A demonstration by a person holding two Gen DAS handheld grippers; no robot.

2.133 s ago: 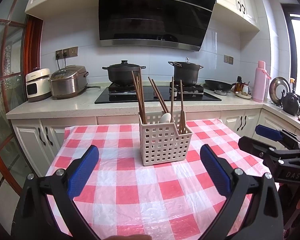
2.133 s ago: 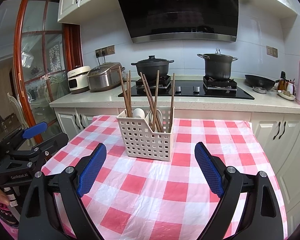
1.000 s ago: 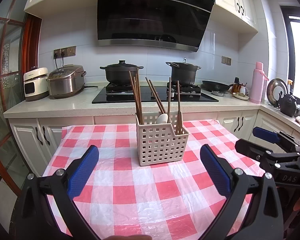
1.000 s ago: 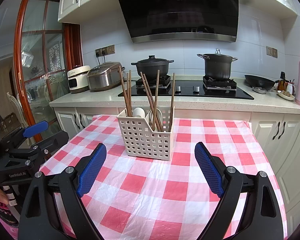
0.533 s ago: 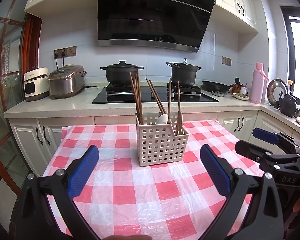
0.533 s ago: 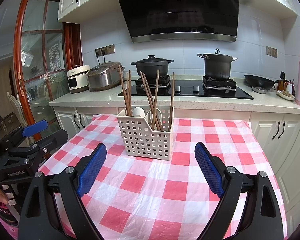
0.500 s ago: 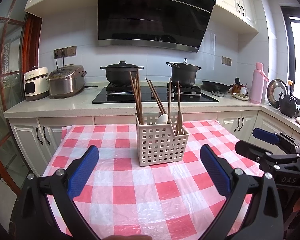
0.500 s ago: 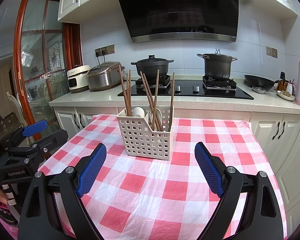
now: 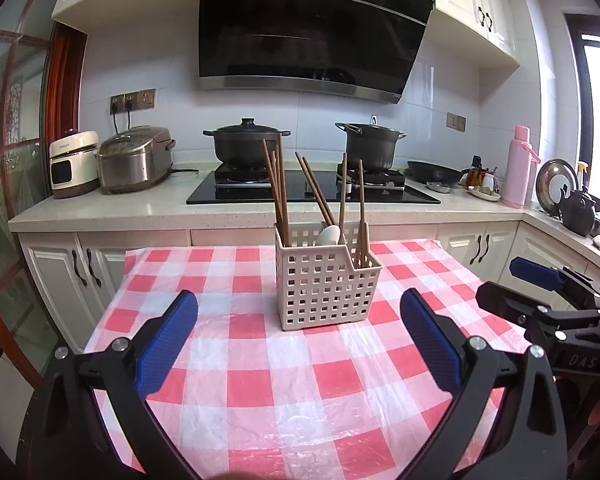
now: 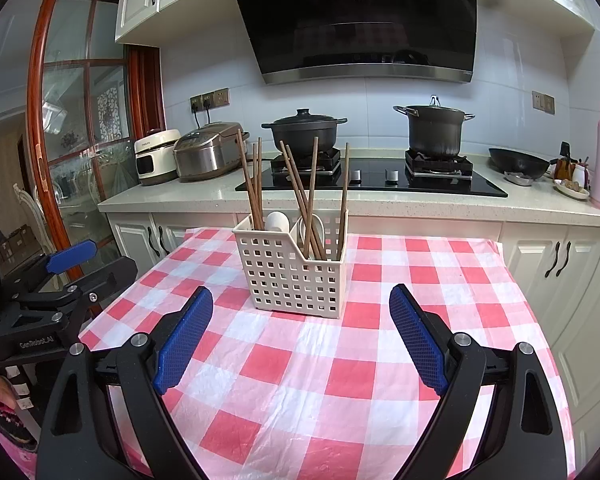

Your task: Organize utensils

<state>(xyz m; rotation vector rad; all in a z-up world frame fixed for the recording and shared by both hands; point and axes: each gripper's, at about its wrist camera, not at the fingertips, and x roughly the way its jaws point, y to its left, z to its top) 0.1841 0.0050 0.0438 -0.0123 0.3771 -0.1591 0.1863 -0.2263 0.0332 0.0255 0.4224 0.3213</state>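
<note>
Left wrist view: both tongs [image 9: 298,344] [image 10: 300,334] wide apart; chopsticks [image 9: 278,196] lean loosely, so bumping the basket [image 9: 326,284] mid-desk probably tips it.

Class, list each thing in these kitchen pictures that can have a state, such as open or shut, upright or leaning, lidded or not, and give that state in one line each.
Left hand-held gripper: open, holding nothing.
Right hand-held gripper: open, holding nothing.
Utensil basket: upright on the checked tablecloth.
Chopsticks: standing in the basket, leaning.
White spoons: in the basket, handles down.
Left pot: lidded, on the hob.
Right pot: lidded, on the hob.
Rice cooker: lid shut.
</note>
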